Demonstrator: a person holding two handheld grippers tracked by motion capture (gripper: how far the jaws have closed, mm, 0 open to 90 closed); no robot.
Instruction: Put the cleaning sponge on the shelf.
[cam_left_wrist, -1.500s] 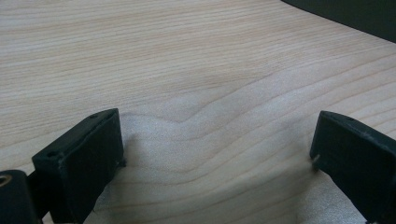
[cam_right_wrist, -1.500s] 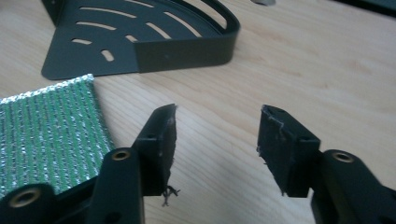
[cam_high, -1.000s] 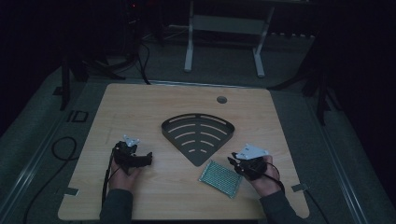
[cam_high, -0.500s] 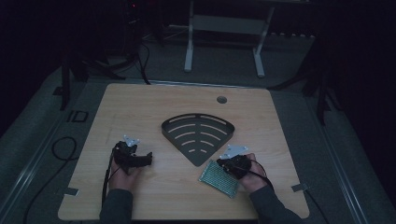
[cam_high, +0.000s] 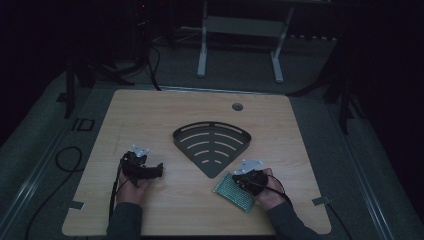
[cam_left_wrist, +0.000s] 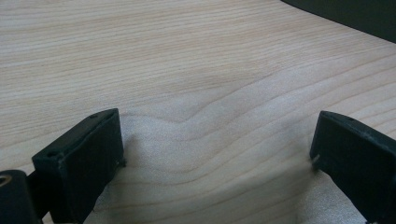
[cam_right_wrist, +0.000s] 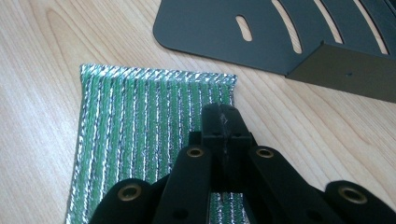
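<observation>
Your left tongs (cam_high: 156, 170) rest spread wide on bare tabletop (cam_high: 150, 115), well left of the slotted black fan-shaped rack (cam_high: 212, 145). Just below the rack's point, your right tongs (cam_right_wrist: 220, 122) are pressed together over the green-and-silver scouring pad (cam_right_wrist: 140, 126), which lies flat.

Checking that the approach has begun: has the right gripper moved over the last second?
Yes. The right gripper has moved left, toward the point of the black slotted rack, and now sits over the green scouring pad, jaws closed.
</observation>
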